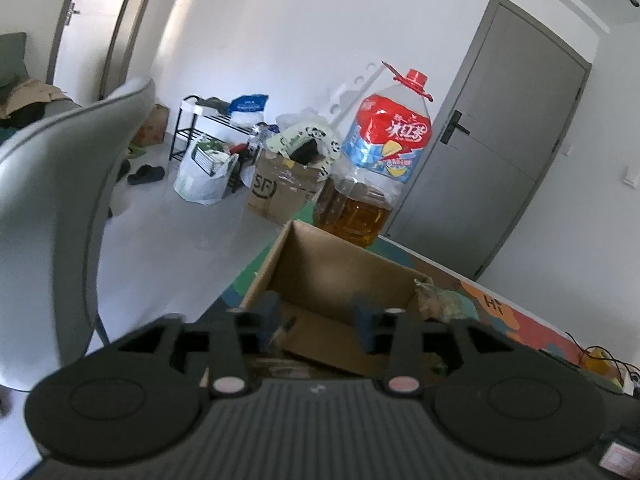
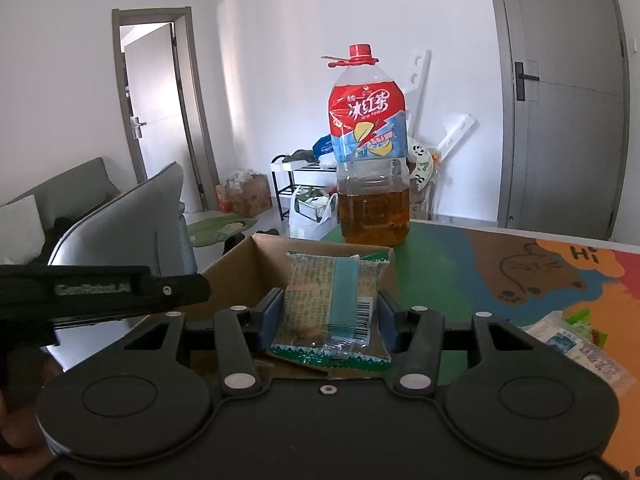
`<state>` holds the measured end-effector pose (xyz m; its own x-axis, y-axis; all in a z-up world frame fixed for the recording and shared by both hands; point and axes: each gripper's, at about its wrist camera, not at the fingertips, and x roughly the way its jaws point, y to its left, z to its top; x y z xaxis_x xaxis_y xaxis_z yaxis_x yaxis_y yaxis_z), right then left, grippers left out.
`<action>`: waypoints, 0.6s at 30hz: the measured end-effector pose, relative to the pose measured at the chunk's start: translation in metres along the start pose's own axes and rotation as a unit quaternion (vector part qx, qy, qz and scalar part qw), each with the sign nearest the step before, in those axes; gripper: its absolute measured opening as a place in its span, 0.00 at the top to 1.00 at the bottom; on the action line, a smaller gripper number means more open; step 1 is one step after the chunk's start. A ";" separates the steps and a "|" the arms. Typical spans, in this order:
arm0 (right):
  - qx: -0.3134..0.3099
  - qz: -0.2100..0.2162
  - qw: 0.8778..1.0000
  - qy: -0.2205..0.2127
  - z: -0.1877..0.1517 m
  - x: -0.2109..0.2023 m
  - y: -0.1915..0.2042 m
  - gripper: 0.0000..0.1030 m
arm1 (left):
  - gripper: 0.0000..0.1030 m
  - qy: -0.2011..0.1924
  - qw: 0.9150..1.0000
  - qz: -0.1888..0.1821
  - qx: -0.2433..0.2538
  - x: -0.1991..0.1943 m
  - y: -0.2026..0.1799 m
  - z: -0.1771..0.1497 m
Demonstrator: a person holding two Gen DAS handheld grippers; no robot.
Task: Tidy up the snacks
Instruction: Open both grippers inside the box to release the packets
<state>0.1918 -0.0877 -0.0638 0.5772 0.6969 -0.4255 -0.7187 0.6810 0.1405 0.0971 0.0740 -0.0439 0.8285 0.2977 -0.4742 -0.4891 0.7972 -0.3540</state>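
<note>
An open cardboard box (image 1: 340, 276) (image 2: 240, 264) sits at the table's left end. My left gripper (image 1: 316, 316) hangs over the box with its jaws open and nothing between the blue pads (image 1: 270, 312). My right gripper (image 2: 329, 318) is shut on a clear snack packet with teal print (image 2: 332, 300), held upright at the box's near right corner. In the left wrist view that packet (image 1: 440, 300) shows just past the box's right wall. The left gripper's black frame (image 2: 120, 288) reaches in from the left of the right wrist view.
A large iced-tea bottle with a red cap (image 1: 380, 160) (image 2: 370, 160) stands right behind the box. More snack packets (image 2: 580, 344) lie on the colourful table mat (image 2: 500, 264) at the right. A grey chair (image 1: 60, 200) (image 2: 120, 220) stands left of the table.
</note>
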 end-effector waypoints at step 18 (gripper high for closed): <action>0.035 0.016 0.999 -0.017 -0.002 -0.037 -0.005 0.06 | 0.09 0.001 0.999 0.035 -0.040 -0.031 0.021 -0.007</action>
<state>0.1731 -0.1176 -0.0503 0.5688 0.7244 -0.3895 -0.7085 0.6721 0.2154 0.0594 0.0776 -0.0426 0.7912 0.3494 -0.5020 -0.5655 0.7305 -0.3829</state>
